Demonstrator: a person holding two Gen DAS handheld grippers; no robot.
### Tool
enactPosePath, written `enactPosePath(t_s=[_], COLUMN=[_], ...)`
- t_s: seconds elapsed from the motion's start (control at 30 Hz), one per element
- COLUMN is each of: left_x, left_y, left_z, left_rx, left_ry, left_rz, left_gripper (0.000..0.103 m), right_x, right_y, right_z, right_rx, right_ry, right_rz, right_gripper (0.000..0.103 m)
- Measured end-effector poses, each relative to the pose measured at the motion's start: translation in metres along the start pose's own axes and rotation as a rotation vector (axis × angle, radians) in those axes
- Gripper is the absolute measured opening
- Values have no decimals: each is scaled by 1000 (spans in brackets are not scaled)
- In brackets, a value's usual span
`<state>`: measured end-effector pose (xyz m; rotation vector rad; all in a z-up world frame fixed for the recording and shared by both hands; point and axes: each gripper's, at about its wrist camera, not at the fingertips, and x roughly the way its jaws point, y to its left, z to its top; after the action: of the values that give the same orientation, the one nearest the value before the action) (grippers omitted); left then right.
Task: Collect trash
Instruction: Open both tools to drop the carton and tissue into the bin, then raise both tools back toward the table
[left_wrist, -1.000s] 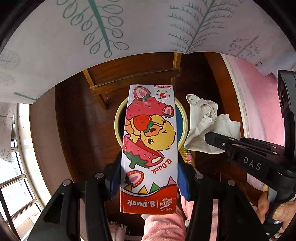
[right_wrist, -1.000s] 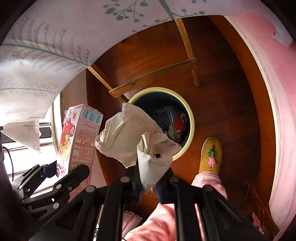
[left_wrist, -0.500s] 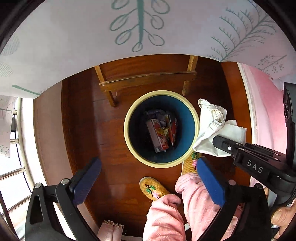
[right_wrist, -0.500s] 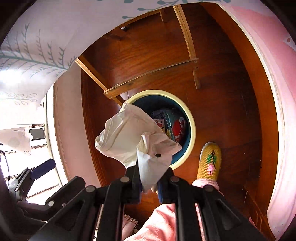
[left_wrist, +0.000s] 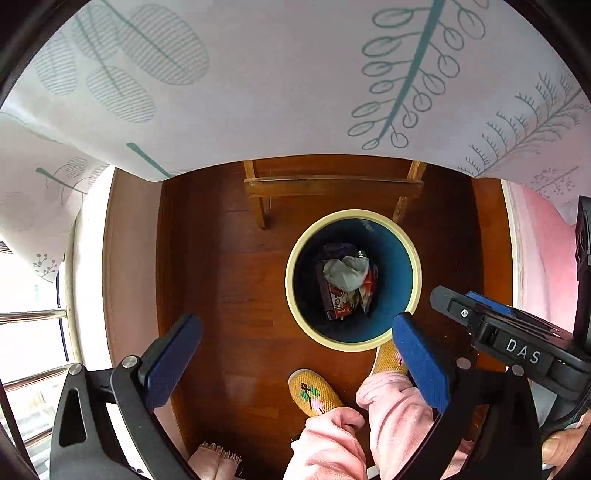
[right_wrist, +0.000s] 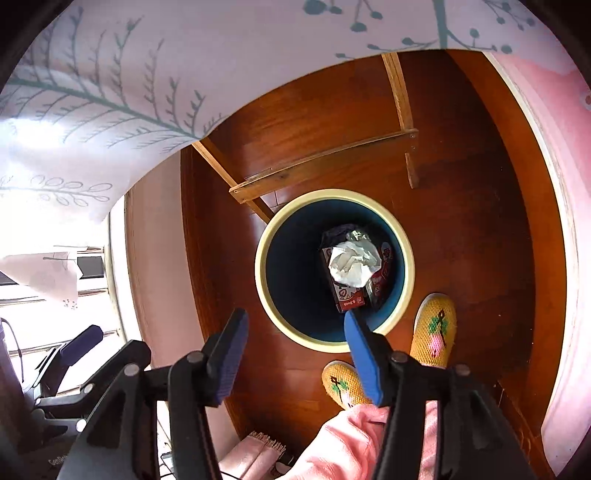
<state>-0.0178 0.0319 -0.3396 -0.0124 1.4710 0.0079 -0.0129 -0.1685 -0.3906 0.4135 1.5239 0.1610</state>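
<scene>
A round bin with a cream rim (left_wrist: 416, 266) (right_wrist: 260, 273) and blue inside stands on the wooden floor below both grippers. Inside lie a crumpled white tissue (left_wrist: 346, 272) (right_wrist: 355, 265) on top of a red B.Duck carton (left_wrist: 334, 306) (right_wrist: 347, 297) and other wrappers. My left gripper (left_wrist: 295, 339) is open and empty, high above the floor just left of the bin. My right gripper (right_wrist: 295, 330) is open and empty above the bin's near edge; it also shows in the left wrist view (left_wrist: 491, 325).
A table with a white leaf-print cloth (left_wrist: 258, 92) (right_wrist: 110, 92) overhangs at the top, its wooden leg frame (left_wrist: 332, 184) (right_wrist: 321, 162) just behind the bin. The person's yellow slippers (left_wrist: 314, 391) (right_wrist: 436, 332) and pink trousers (left_wrist: 369, 424) are near the bin. A pink wall (right_wrist: 554, 184) is on the right.
The left gripper opened and the carton fell into the bin. Then the right gripper opened and the tissue dropped onto the carton. Both grippers are now empty.
</scene>
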Motion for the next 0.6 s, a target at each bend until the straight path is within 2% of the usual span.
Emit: enactPosePath(t_s=[0.17,0.27,0.6], left_x=[-23,-38,-101], left_y=[5,6,3], left_z=[0,0,-2], left_rx=[-28,-33,-27], left_ry=[-19,-34,-89], left_rz=[1,4,21], left_gripper=[102,102,102], right_x=[-17,-31,-83], right_y=[9,15,29], right_z=[-4,-6,-13], right_rx=[-12,-23,-44], right_ry=[-28,-55,-80], right_rz=[-10,-20,-32], right_gripper=[59,67,68])
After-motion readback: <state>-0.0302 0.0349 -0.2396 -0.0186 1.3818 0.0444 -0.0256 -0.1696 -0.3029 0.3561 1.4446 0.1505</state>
